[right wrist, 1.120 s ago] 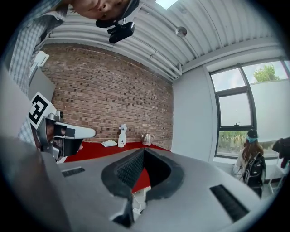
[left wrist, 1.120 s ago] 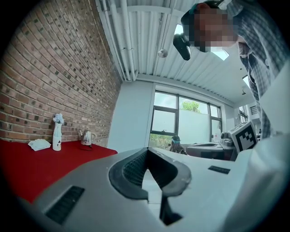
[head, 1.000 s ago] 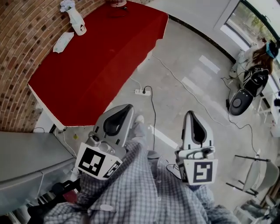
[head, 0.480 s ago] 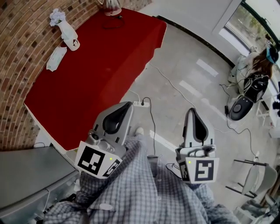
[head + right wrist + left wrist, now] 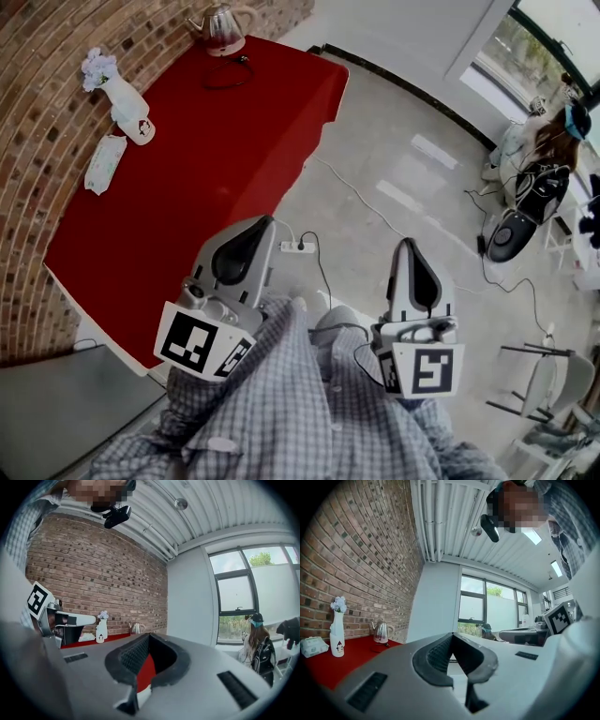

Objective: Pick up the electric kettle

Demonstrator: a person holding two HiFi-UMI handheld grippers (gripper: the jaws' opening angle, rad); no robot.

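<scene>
1. Standing upright on its round base, the electric kettle [image 5: 222, 26] is at the far end of the red-covered table [image 5: 187, 178], close to the far edge and to the brick wall [image 5: 37, 84].
2. Its long axis is vertical. In the head view the spout points left, toward the brick wall, and the handle arches on the right side.
3. A dark cord [image 5: 225, 73] lies in a loop on the cloth just in front of the kettle.
4. A white vase with flowers [image 5: 122, 101] stands by the wall-side edge. A tissue pack [image 5: 101, 161] lies just beside it on the nearer side, and both are well apart from the kettle.
5. The left gripper [image 5: 262, 222] is above the near end of the table, pointing level toward the far end. Its jaws are pressed together with nothing between them, and it is well apart from the kettle.
6. The right gripper [image 5: 410, 244] is over the floor beside the table's right edge, jaws likewise together and empty.
7. A white power strip [image 5: 296, 247] lies on the floor near that edge, between the two grippers in the head view.
</scene>
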